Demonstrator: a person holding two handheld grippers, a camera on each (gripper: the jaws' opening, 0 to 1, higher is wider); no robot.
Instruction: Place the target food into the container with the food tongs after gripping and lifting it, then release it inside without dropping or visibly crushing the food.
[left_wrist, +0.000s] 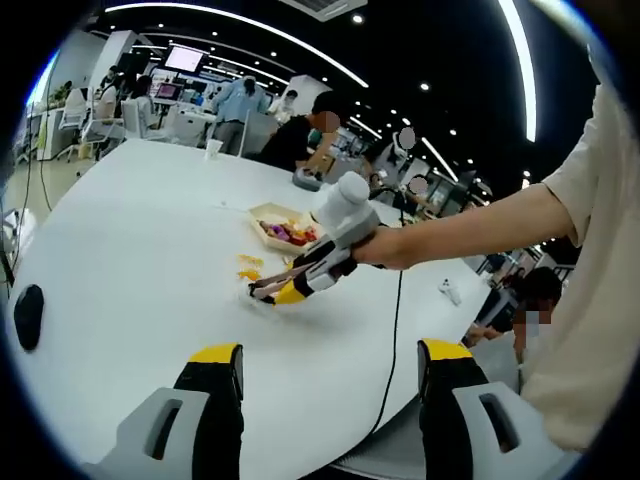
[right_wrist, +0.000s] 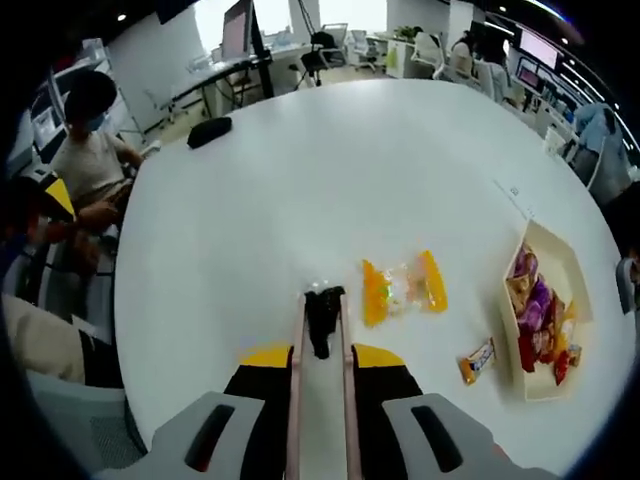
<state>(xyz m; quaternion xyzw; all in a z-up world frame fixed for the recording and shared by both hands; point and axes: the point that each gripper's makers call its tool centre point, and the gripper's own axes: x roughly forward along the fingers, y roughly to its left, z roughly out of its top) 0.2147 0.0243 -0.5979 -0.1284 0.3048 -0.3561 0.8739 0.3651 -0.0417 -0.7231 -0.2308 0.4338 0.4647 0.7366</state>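
- In the left gripper view, the left gripper (left_wrist: 330, 375) is seen wide apart and empty over the white tabletop (left_wrist: 130, 260).
- The food tongs (right_wrist: 322, 330) are clamped by the right gripper (right_wrist: 320, 362), tips nearly together.
- A yellow snack packet (right_wrist: 403, 287) lies at 2 o'clock of the tips.
- The container (right_wrist: 545, 310), holding snacks, lies at 3 o'clock.

The tongs (right_wrist: 322, 345) lie closed and flat on the white table, their dark tips just beside a clear orange-ended snack packet (right_wrist: 403, 288). A smaller wrapped snack (right_wrist: 477, 361) lies near the tan container (right_wrist: 583, 290), which holds colourful packets.
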